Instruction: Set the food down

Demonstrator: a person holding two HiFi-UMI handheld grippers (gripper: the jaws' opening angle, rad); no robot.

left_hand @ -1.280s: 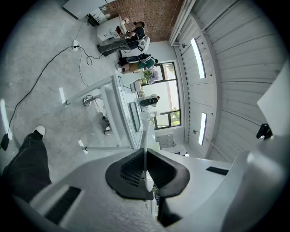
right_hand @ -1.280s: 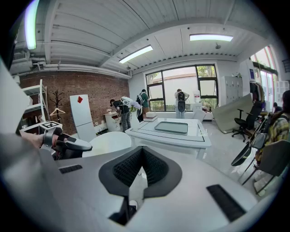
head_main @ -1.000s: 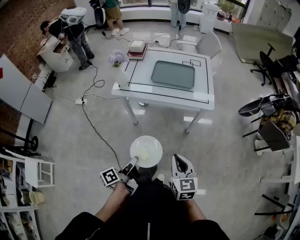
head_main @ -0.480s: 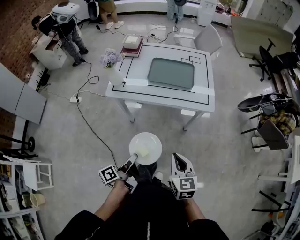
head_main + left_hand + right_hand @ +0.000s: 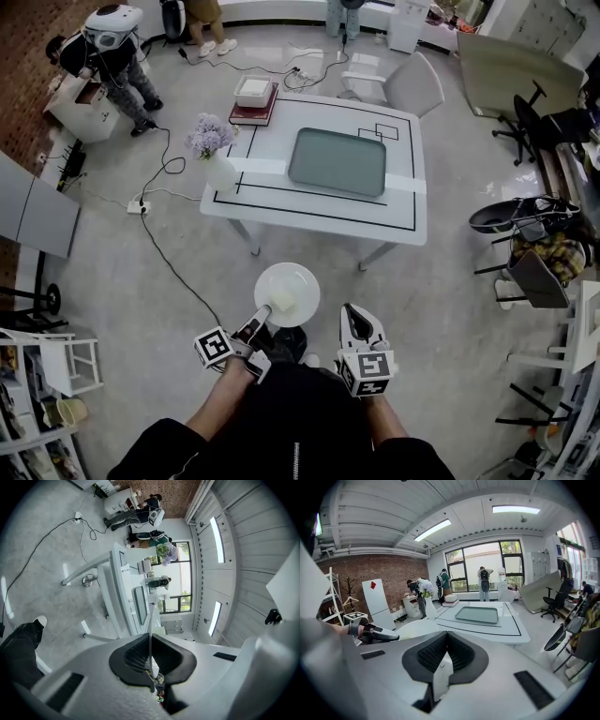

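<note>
I carry a white plate with a pale piece of food on it, held level above the floor. My left gripper is shut on the plate's near rim. In the left gripper view the plate shows edge-on as a thin white line between the pads of the left gripper. To the right of the plate, my right gripper is shut and holds nothing; in its own view the right gripper points at the white table with a grey tray. That table stands ahead of me.
A grey tray lies on the table, with a vase of flowers at the left edge and books with a white box at the far left corner. A cable crosses the floor. Chairs stand at right, people at far left.
Both grippers and the plate have been carried forward; the table has come nearer and sits lower in the head view. The grip on the plate is unchanged.
</note>
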